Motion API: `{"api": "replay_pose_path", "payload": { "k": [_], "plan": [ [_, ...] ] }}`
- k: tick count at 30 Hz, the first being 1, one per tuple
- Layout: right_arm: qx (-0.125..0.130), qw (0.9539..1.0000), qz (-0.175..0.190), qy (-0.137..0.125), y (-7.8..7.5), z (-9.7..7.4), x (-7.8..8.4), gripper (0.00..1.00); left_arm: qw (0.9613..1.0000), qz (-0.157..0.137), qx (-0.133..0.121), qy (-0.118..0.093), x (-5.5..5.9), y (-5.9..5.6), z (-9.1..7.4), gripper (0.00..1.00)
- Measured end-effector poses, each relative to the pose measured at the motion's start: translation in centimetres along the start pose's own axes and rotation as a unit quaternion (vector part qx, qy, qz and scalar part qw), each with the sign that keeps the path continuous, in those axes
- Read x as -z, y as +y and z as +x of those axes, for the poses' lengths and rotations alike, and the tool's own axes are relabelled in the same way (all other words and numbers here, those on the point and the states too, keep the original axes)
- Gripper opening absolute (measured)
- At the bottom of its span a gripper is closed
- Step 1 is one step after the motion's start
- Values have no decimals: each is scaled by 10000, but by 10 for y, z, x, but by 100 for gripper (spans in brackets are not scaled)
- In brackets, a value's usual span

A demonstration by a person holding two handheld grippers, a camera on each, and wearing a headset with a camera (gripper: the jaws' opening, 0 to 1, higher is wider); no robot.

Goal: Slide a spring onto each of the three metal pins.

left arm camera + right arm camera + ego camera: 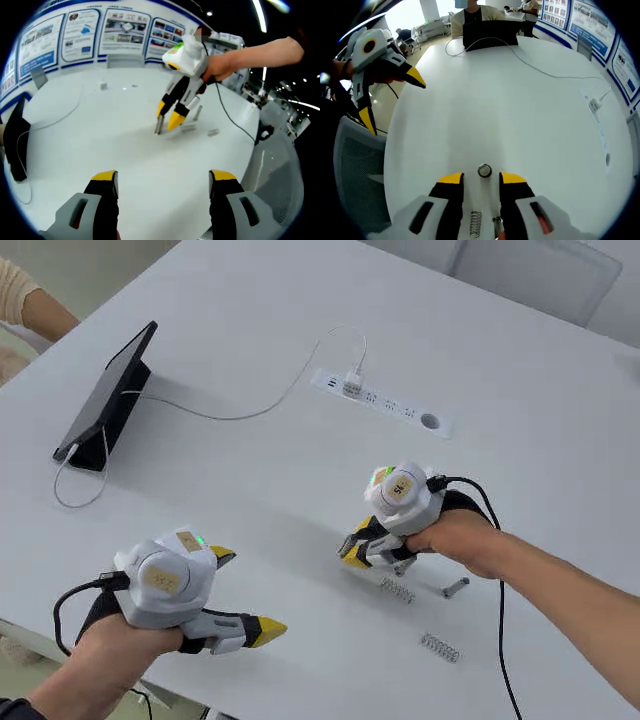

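Observation:
A metal pin (158, 124) with a spring coiled round it stands upright on the white table (300, 470), right at the tips of my right gripper (168, 114). In the right gripper view its round top (484, 170) sits between the yellow tips of my right gripper (481, 178), whose jaws stand narrowly apart, wider than the pin. Behind that gripper (350, 553) lie a loose spring (397, 589), a bare pin (455, 587) and a second spring (439, 647). My left gripper (245, 592) hovers wide open and empty near the front edge, well left of the parts.
A white power strip (380, 398) with a plugged cable lies at the back centre. A dark tablet (105, 400) leans on its stand at the far left. A person's arm (35, 305) rests at the table's far left corner.

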State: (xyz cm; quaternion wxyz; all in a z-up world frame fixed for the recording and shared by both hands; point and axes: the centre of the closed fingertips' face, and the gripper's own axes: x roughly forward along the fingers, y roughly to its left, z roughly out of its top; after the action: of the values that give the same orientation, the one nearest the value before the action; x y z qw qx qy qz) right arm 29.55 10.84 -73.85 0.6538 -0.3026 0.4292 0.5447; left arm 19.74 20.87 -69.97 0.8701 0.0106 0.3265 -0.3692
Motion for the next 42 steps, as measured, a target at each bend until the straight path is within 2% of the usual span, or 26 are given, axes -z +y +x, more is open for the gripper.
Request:
{"api": "replay_pose_path", "payload": {
  "k": [3, 13, 15, 20, 24, 33, 36, 42],
  "plan": [
    [26, 9999, 70, -101, 2, -5, 1, 38, 10000, -1, 34, 20, 0, -4, 2, 75],
    [279, 9987, 216, -366, 6, -25, -1, 54, 10000, 17, 38, 30, -1, -10, 0, 74],
    [299, 9983, 260, -417, 9, -28, -1, 59, 10000, 11, 29, 5, -3, -10, -1, 74],
    [403, 9965, 378, -625, 19, -36, -2, 64, 10000, 12, 35, -7, -5, -12, -1, 75],
    [452, 9940, 567, -824, 27, -43, 1, 71, 10000, 15, 30, 10, -6, -12, -1, 74],
    [550, 9880, 890, -1140, 37, -54, 12, 73, 10000, 3, 1, -24, -10, -11, -1, 75],
    [589, 9870, 942, -1161, 40, -56, 15, 74, 10000, 2, 4, -30, -12, -12, -1, 75],
    [724, 9823, 1064, -1363, 48, -65, 20, 75, 10000, 53, 35, -8, -13, -15, 1, 75]
  ]
}}
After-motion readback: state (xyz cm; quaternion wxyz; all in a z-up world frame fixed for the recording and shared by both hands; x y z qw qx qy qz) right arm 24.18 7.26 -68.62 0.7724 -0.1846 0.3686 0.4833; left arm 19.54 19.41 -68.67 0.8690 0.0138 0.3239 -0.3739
